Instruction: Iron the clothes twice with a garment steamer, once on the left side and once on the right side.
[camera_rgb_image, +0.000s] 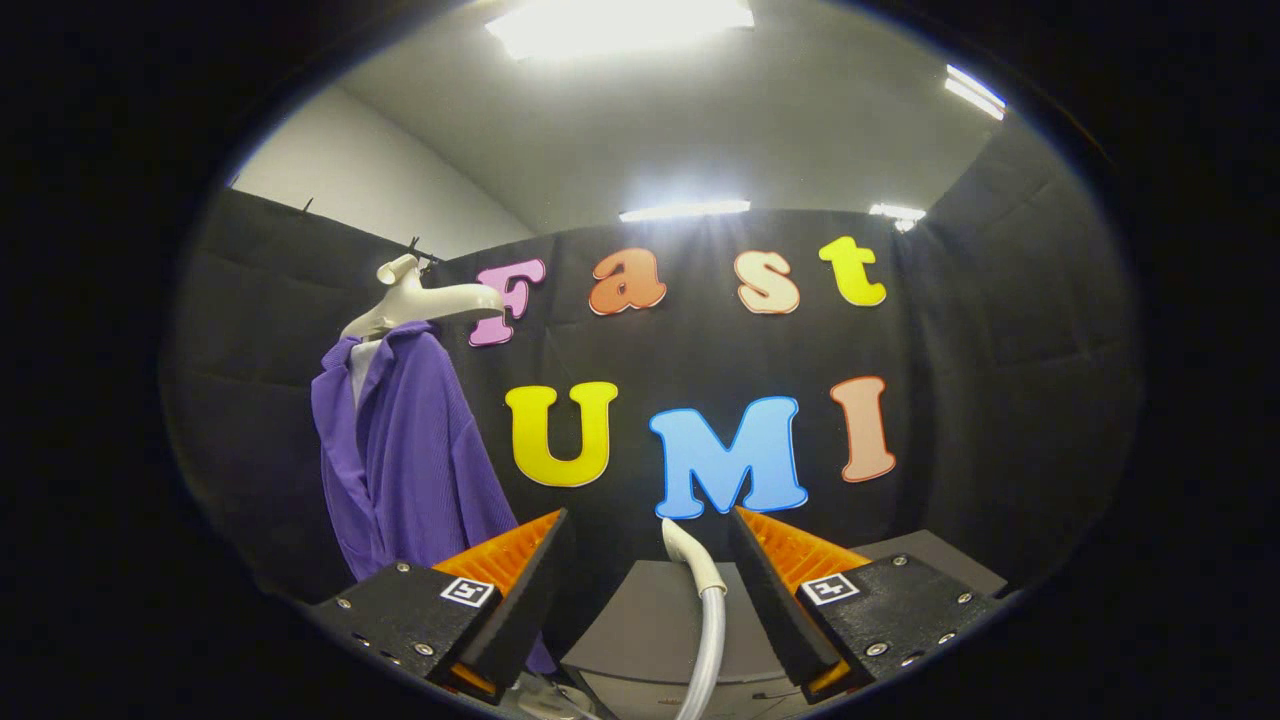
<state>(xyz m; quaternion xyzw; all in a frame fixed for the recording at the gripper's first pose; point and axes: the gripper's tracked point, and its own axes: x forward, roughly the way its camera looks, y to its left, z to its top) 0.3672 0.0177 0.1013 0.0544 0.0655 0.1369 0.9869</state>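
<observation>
I saw the gripper spread wide, pinching nothing. Steamer hose rose between its fingers, touching neither. Purple shirt hung on a hanger beyond the left finger.

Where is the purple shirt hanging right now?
In the gripper view, the purple shirt hangs on a white hanger against the black booth wall, beyond and left of the open gripper, whose fingers flank a steamer hose.

No legible writing stands on any object; the gripper, fingers spread apart, carries a square marker tag behind each, without readable characters.
</observation>
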